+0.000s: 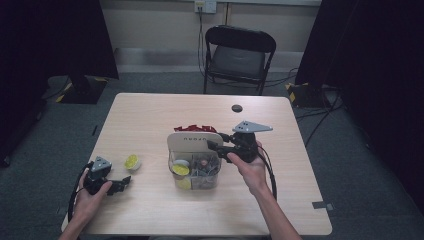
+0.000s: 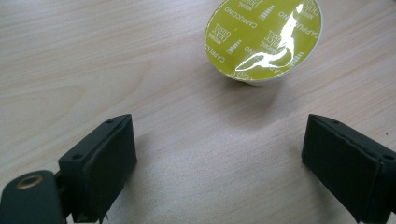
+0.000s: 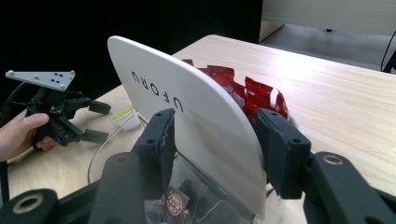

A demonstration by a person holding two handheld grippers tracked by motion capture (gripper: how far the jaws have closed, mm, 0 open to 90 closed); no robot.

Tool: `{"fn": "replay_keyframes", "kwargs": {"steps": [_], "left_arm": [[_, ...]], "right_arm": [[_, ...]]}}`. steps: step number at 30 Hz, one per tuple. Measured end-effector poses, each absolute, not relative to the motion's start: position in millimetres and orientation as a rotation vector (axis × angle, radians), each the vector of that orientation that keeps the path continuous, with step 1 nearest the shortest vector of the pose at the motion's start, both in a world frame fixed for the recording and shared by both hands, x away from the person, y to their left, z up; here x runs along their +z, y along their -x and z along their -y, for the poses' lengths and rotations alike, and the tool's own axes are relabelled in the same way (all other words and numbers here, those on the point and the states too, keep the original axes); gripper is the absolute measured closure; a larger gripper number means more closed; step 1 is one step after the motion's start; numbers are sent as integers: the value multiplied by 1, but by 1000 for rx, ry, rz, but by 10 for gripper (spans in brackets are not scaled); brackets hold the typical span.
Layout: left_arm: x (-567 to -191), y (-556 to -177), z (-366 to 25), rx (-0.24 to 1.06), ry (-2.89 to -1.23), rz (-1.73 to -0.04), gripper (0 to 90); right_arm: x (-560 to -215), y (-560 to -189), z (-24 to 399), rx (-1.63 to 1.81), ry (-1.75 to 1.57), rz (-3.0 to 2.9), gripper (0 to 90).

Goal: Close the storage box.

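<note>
Looking down from the high view, I am working over a pale wooden table (image 1: 150,115) with rounded corners and a small dark round cap near its far edge, standing on grey carpet between black curtains; one black folding chair (image 1: 239,55) is facing the far side, and cables are trailing across the floor at the right. I am counting two grippers, one organiser and one loose capsule on the tabletop. I am holding the right gripper (image 3: 215,140) clamped on the white divider panel (image 3: 187,121) that is rising from the clear plastic organiser (image 1: 196,172) in the middle of the table; its pads are pressing on both faces of the panel, which is lettered UFORU. Red sachets (image 3: 247,91) are standing behind that panel, and at least two yellow-lidded capsules are lying in the front compartments among other small packets I cannot count. I am keeping the left gripper (image 2: 219,154) low over the table at the near left corner, jaws wide with nothing between them, and the single yellow-lidded capsule (image 2: 264,39) is sitting upright just ahead of them, untouched.
</note>
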State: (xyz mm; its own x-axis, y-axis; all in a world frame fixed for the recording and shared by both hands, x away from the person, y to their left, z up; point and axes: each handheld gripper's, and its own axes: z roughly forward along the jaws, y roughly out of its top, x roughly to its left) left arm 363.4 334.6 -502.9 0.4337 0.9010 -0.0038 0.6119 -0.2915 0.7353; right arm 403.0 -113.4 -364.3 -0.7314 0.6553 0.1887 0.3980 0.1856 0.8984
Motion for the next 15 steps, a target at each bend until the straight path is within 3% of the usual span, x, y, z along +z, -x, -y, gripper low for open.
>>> {"fn": "replay_keyframes", "kwargs": {"steps": [15], "left_arm": [[-503,-363,-334,552,-2011,-1273,94]], "right_arm": [[-365,-396,114,1565,-1011,-2247,471]]}}
